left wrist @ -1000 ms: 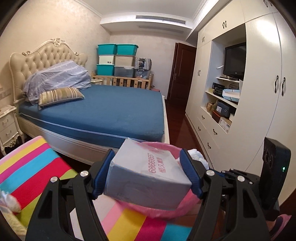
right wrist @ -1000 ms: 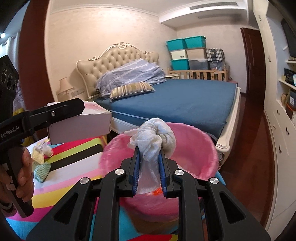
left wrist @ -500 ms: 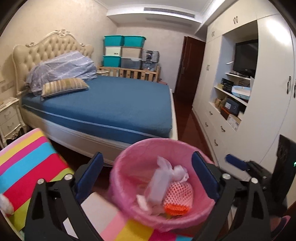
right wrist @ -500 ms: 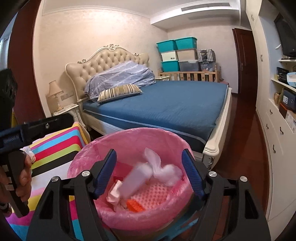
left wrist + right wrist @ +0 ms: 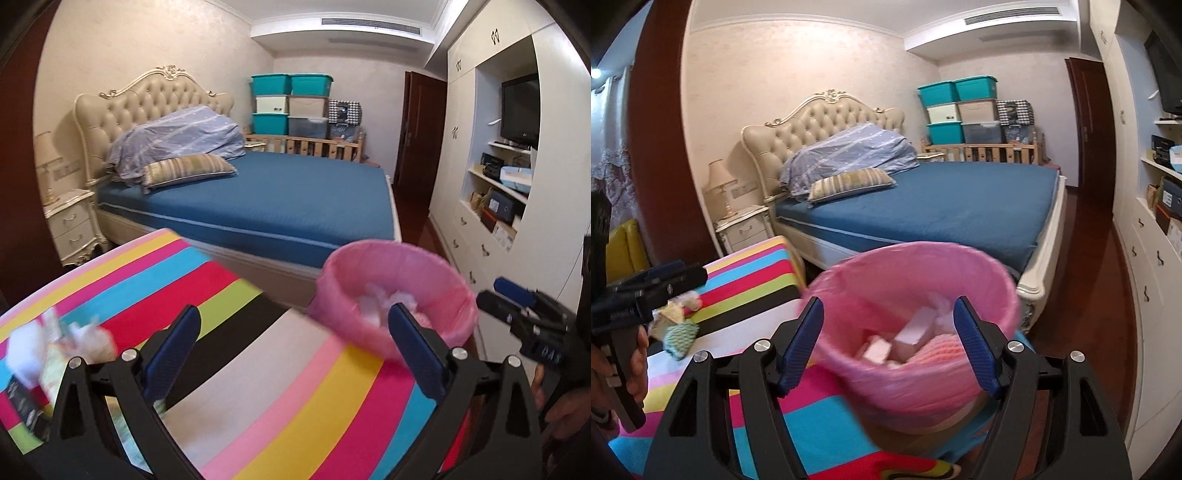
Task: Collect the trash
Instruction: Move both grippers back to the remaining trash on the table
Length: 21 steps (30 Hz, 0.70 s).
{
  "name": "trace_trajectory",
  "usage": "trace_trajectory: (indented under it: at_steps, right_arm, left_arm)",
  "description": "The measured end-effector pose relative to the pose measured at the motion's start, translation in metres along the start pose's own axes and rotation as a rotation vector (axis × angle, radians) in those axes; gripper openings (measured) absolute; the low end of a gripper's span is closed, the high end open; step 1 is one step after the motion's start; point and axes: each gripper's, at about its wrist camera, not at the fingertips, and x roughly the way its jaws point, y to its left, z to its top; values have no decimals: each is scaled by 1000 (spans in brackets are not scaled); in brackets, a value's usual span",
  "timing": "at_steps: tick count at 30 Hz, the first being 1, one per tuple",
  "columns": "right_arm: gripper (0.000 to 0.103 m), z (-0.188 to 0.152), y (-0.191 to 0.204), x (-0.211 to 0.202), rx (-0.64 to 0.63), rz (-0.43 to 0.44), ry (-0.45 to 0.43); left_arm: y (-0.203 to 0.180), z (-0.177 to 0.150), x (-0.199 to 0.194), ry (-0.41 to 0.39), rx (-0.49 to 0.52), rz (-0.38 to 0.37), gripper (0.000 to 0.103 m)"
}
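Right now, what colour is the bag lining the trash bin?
Pink. The bag lining the bin shows best in the right wrist view.

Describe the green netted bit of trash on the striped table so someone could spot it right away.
Start at the striped table, left of the pink bin. Near its left edge lies a small litter pile. The green net piece is nearest the camera, the only teal mesh among pale crumpled scraps.

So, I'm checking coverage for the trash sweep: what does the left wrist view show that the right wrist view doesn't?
Only the left wrist view shows the television and a dark packet among the scraps. Only the right wrist view shows the boxes inside the bin and a yellow seat. Both show the pink bin, the striped cloth, the bed and leftover scraps.
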Motion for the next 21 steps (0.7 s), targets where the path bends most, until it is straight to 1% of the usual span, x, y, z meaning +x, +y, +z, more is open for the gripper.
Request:
trace_trajectory:
  at_steps: [4, 6, 10, 12, 15, 20, 21]
  right_arm:
    - [70, -4, 35, 3, -33, 41, 23]
    - [70, -7, 54, 8, -41, 79, 42]
    - [70, -14, 92, 17, -77, 125, 70]
    - [70, -17, 112, 22, -90, 156, 89]
    - [70, -22, 139, 30, -116, 192, 117]
    - [70, -29, 183, 39, -174, 244, 159]
    - [70, -32, 191, 40, -183, 249, 167]
  left_arm:
    - [27, -21, -31, 7, -7, 66, 98]
    - [41, -30, -46, 8, -21, 98, 98]
    - [78, -53, -82, 1, -63, 176, 98]
    - [97, -66, -100, 0, -71, 238, 98]
    - [123, -81, -122, 1, -95, 311, 98]
    - [160, -95, -148, 0, -162, 399, 98]
    - [168, -99, -153, 0, -175, 431, 98]
